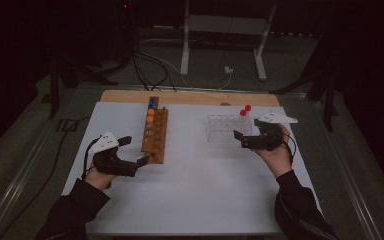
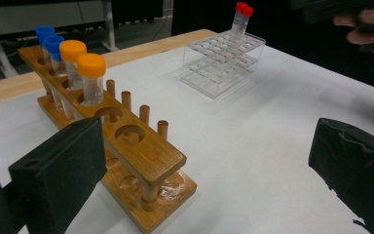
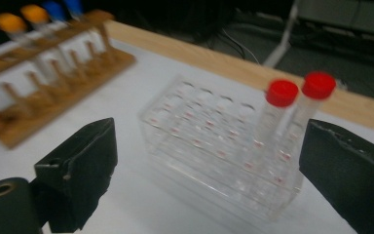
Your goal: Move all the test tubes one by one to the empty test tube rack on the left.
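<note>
Here the right gripper (image 3: 209, 170), fingers spread, faces the upright red tubes (image 3: 292, 122) at right of frame; left gripper (image 2: 199, 180) is spread too.

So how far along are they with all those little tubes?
Hard to say for sure. Two red-capped tubes stand in the clear rack; two orange-capped tubes and two blue-capped tubes stand in the wooden rack, which has two holes free. Nothing is in hand: the left gripper and right gripper are both open and empty. Whatever moving remains looks not yet begun.
</note>
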`<state>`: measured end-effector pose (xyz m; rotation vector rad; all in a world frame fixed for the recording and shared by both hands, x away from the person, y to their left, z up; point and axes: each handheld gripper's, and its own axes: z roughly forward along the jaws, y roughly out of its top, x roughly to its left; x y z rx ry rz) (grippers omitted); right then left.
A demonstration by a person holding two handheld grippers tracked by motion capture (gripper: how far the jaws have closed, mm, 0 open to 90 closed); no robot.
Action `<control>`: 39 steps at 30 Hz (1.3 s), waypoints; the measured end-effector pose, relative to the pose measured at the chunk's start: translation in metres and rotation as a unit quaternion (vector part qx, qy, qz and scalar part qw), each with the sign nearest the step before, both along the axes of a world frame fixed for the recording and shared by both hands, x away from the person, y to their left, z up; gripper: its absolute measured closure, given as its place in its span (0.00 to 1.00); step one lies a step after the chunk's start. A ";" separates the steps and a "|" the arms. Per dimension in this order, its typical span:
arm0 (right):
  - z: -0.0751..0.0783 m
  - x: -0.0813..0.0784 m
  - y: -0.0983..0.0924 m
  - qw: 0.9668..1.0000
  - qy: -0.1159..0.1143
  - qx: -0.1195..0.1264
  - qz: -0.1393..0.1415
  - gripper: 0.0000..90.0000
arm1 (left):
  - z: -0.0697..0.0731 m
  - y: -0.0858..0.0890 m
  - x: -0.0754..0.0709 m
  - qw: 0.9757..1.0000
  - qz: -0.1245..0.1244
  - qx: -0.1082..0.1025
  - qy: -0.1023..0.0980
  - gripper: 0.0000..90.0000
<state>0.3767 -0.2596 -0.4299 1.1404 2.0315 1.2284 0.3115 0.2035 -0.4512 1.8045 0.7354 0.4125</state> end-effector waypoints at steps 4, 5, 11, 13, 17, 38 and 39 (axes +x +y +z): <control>-0.014 0.019 -0.001 1.000 0.014 -0.001 -0.025 0.28 | 0.000 0.001 -0.001 1.000 -0.001 -0.006 -0.003 0.01; -0.016 0.024 -0.002 0.999 0.020 0.000 -0.028 0.31 | 0.000 0.001 -0.002 1.000 -0.003 -0.008 -0.002 0.01; -0.024 0.044 0.000 0.997 0.043 -0.006 -0.060 0.54 | -0.001 0.002 -0.002 1.000 -0.002 -0.009 -0.002 0.01; -0.026 0.049 0.001 0.996 0.047 -0.011 -0.068 0.59 | -0.002 0.002 -0.002 1.000 -0.003 -0.008 -0.002 0.01; -0.031 0.059 0.002 0.995 0.056 -0.018 -0.083 0.66 | -0.002 0.004 -0.002 1.000 0.001 -0.009 -0.002 0.01; -0.031 0.074 0.009 0.993 0.054 -0.037 -0.102 0.83 | 0.000 0.004 -0.001 1.000 -0.005 -0.013 0.000 0.01; -0.029 0.073 0.010 0.993 0.051 -0.037 -0.100 0.83 | 0.001 0.004 -0.001 1.000 -0.003 -0.012 0.001 0.01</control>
